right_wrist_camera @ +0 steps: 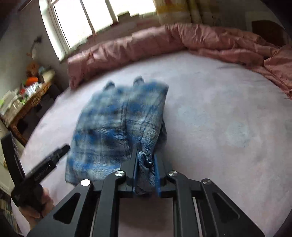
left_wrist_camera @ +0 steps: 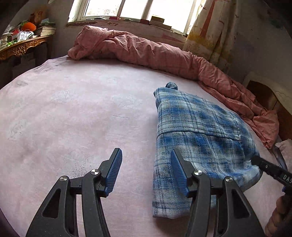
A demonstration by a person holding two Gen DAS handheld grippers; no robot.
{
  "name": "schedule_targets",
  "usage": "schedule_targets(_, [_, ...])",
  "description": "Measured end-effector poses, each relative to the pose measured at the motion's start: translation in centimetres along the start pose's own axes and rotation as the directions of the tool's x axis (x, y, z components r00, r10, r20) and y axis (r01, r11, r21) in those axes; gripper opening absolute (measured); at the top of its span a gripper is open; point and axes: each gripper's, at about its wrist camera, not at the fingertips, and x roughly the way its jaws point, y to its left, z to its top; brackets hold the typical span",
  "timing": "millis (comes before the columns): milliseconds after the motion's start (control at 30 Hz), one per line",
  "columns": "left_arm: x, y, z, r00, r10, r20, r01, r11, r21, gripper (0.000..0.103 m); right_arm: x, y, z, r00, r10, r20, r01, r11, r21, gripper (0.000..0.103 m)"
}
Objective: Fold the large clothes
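Note:
A blue and grey plaid shirt [left_wrist_camera: 197, 131] lies folded into a long strip on the pale pink bed sheet [left_wrist_camera: 82, 113]. My left gripper [left_wrist_camera: 146, 164] stands open just left of the shirt's near end, with its right finger over the cloth edge and nothing between the pads. My right gripper [right_wrist_camera: 146, 158] is shut on a bunched near corner of the plaid shirt [right_wrist_camera: 113, 125], cloth pinched between the blue pads. The right gripper's black tip [left_wrist_camera: 268, 166] shows at the shirt's right edge in the left wrist view. The left gripper's black body [right_wrist_camera: 47, 162] lies left of the shirt in the right wrist view.
A crumpled pink duvet [left_wrist_camera: 146, 51] runs along the bed's far and right sides. An ornate wooden side table [left_wrist_camera: 23, 45] heaped with books and clutter stands at the far left. A window [left_wrist_camera: 135, 9] and a patterned curtain [left_wrist_camera: 209, 29] lie behind.

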Motion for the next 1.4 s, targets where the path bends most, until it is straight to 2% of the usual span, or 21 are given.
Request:
schedule_targets(67, [0.0,-0.5,-0.2,1.0,0.005,0.003,-0.005,1.0,0.01,0.057,-0.2,0.4,-0.1,0.999,-0.022,0.04,0.024,0.999,-0.035,0.015])
schedule_targets(100, [0.1,-0.7,-0.2,1.0,0.007,0.0,-0.007,1.0,0.013,0.057,0.0,0.4,-0.2,0.999,-0.031,0.027,0.032,0.999,-0.034,0.015])
schedule_targets(200, [0.7,-0.8,-0.4,0.999,0.026,-0.028,-0.025,0.999,0.025,0.058,2.3,-0.7,-0.7,0.994,-0.052,-0.099,0.053,0.999,0.009,0.017])
schedule_targets(267, [1.3,-0.9,-0.6,0.998,0.037,-0.045,-0.035,0.999,0.03,0.059,3.0,-1.5,-1.1,0.991,-0.046,-0.122,0.05,0.998,0.029,0.023])
schedule_targets(333, [1.5,-0.8,-0.7,0.998,0.035,-0.052,-0.034,0.999,0.025,0.059,2.9,-1.9,-0.9,0.992,-0.042,-0.118,0.048,0.997,0.057,0.027])
schedule_targets(500, [0.8,-0.7,-0.3,0.999,0.024,-0.028,-0.023,1.0,0.021,0.059,0.5,-2.6,0.3,0.996,-0.069,-0.051,0.074,0.993,0.093,0.027])
schedule_targets(633, [0.2,-1.0,0.2,0.999,-0.034,-0.033,0.035,0.999,0.02,0.059,-0.8,-2.5,0.8,0.998,0.039,-0.056,-0.033,0.993,0.116,0.027])
schedule_targets(733, [-0.1,-1.4,0.1,0.999,-0.032,-0.022,0.033,0.999,0.038,0.059,-0.5,-1.5,0.6,0.987,0.112,-0.113,-0.103,0.991,0.08,0.027])
schedule_targets(867, [-0.7,-2.2,0.2,0.997,-0.069,-0.023,0.071,0.996,0.061,0.059,1.8,-0.4,-0.4,0.973,0.004,-0.23,-0.004,1.0,0.004,0.028])
schedule_targets(900, [-0.7,-2.5,0.2,0.997,-0.074,-0.026,0.075,0.995,0.071,0.06,2.3,-0.7,-0.6,0.969,0.0,-0.246,0.002,1.0,0.009,0.03])
schedule_targets(967, [-0.7,-3.0,0.0,0.997,-0.071,-0.03,0.073,0.993,0.09,0.061,3.1,-1.4,-0.9,0.962,-0.015,-0.274,0.025,0.999,0.035,0.041])
schedule_targets(1033, [-0.4,-3.3,-0.2,0.998,-0.059,-0.036,0.062,0.992,0.11,0.061,3.4,-1.9,-1.0,0.962,-0.032,-0.272,0.042,0.999,0.03,0.049])
schedule_targets(1167, [-0.2,-3.5,-0.4,0.997,-0.058,-0.045,0.063,0.99,0.129,0.062,2.9,-2.4,-0.7,0.965,-0.023,-0.263,0.039,0.998,0.058,0.05])
schedule_targets(1233, [-0.4,-3.3,-0.3,0.995,-0.087,-0.046,0.092,0.988,0.126,0.064,1.9,-2.0,-0.2,0.973,-0.006,-0.229,0.019,0.998,0.053,0.05])
schedule_targets(1333, [-0.5,-2.9,0.1,0.985,-0.147,-0.095,0.157,0.981,0.11,0.065,0.0,-0.8,0.3,0.979,0.037,-0.199,-0.032,0.999,0.028,0.05])
schedule_targets(1400, [-0.1,-3.3,0.1,0.968,-0.181,-0.172,0.205,0.97,0.131,0.073,-0.7,0.2,0.5,0.981,-0.004,-0.194,0.002,1.0,-0.013,0.05])
